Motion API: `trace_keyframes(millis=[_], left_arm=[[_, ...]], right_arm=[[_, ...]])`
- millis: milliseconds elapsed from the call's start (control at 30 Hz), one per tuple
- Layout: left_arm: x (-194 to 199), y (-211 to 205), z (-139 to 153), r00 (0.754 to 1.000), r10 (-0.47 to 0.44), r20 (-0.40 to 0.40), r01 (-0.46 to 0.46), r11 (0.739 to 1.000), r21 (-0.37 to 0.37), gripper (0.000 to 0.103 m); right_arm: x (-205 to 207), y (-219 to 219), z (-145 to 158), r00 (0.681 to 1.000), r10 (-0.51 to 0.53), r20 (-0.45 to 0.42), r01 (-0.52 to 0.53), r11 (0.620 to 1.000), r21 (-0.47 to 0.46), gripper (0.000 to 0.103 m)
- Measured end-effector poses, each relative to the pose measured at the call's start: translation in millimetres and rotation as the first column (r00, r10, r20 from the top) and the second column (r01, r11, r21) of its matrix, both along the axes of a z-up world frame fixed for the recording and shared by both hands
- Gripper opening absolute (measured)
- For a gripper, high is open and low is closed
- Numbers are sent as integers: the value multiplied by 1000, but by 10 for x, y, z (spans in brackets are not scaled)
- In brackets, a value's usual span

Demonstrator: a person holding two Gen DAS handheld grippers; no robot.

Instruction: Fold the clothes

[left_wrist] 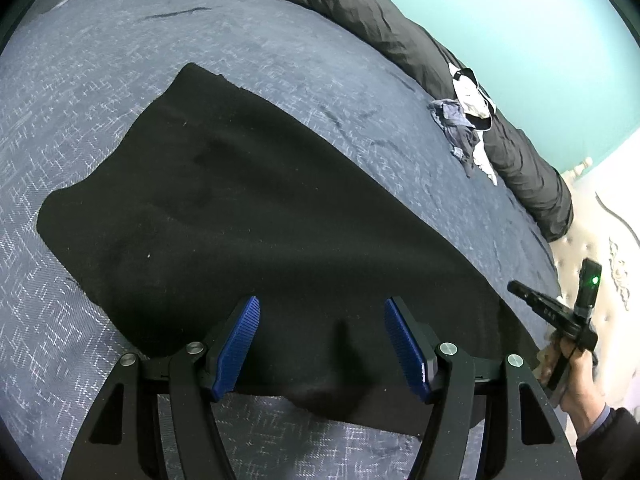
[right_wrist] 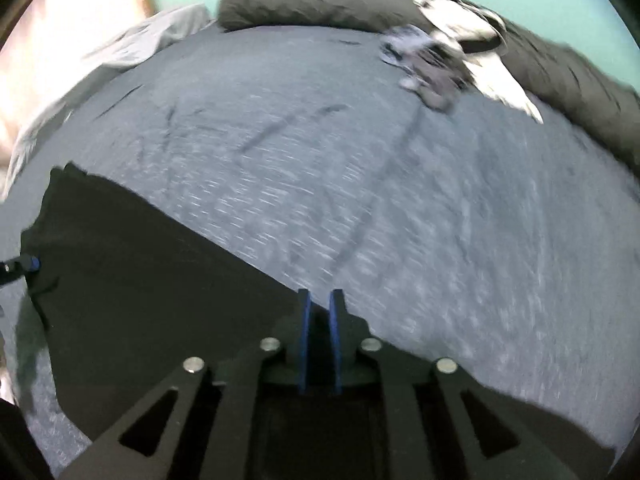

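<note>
A black garment [left_wrist: 240, 200] lies spread flat on the blue-grey bed cover [left_wrist: 320, 60]. My left gripper [left_wrist: 322, 304] hovers over its near edge, open, blue pads wide apart with nothing between them. At the garment's right edge, a hand [left_wrist: 576, 380] holds the right gripper [left_wrist: 560, 312]. In the right wrist view the right gripper [right_wrist: 320, 296] has its blue pads almost together, pinching an edge of the black garment [right_wrist: 140, 260], which rises to the fingers. The left gripper's tip [right_wrist: 20, 266] shows at the far left. That view is motion-blurred.
A long dark bolster [left_wrist: 380, 20] runs along the far side by the teal wall. A small pile of white and blue clothes [left_wrist: 464, 120] rests against it. Grey bedding [right_wrist: 140, 44] sits at the back left. A white tufted headboard [left_wrist: 600, 240] stands on the right.
</note>
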State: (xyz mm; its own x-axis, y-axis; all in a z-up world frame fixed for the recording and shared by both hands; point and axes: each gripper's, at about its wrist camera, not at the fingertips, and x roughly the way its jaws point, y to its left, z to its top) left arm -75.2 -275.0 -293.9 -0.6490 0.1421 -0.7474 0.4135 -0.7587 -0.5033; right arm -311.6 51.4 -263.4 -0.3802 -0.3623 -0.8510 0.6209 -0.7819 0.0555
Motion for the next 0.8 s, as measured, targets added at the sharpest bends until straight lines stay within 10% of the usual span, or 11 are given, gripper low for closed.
trace_keyframes(millis=[200,467,800], left_arm=[[9,-30,-3,1000,5,0,-5,1000,6,69],[25,-24,5,1000,5,8,-5,1000,-2,70],[342,157,240,999,-25,26,26,999,-19,70]], right_arm=[[-60,602,-202,996,-41,73,39,999,22,38],[83,921,-266,979,-197,-45,201,970,135,38],[1247,894,98,984,-166,56,174,968,-179,38]])
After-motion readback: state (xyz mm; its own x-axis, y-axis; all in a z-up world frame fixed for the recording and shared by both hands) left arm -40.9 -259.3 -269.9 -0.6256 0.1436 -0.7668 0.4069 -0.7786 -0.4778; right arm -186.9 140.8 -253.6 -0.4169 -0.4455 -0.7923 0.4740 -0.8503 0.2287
